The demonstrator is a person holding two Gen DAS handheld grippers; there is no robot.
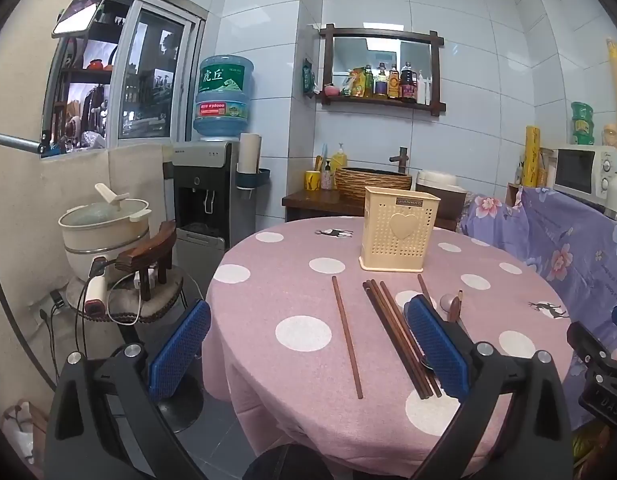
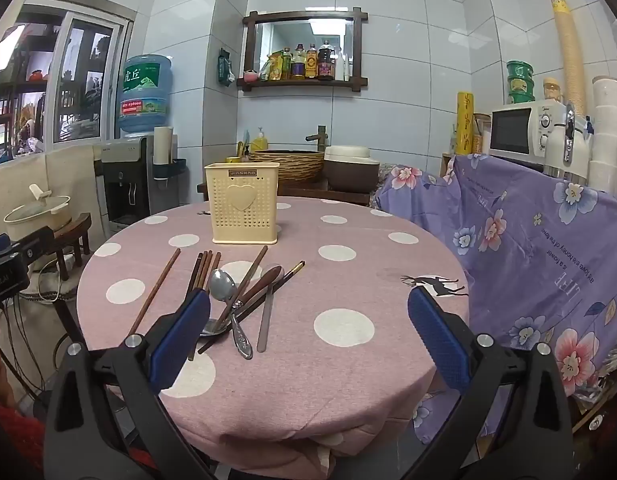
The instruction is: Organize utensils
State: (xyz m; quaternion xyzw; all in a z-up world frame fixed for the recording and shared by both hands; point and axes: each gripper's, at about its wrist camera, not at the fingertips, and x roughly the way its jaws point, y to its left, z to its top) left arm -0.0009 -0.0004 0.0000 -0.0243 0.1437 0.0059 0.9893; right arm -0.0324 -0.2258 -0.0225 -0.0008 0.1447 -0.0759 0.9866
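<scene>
lying loose on the pink dotted tablecloth (image 2: 348, 380): 1 lone chopstick (image 1: 347, 336), 1 chopstick bundle (image 1: 392, 328), and 1 crossed pile of metal spoons (image 2: 222, 286), a wooden spoon (image 2: 264, 280) and more. cream perforated holder (image 2: 244, 208) stands upright behind, apparently unfilled. left gripper (image 1: 306, 346) and right gripper (image 2: 308, 340) both spread wide, gripping nothing. advice: lift the lone chopstick first; pinch mid-shaft; drop it in vertically.

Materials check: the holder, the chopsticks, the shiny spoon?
Holder: looks like moulded plastic, matte cream, with punched holes and a raised heart. Chopsticks: likely wood, dark brown and dull. Shiny spoon: metal, probably stainless, its bowl mirror-bright.
</scene>
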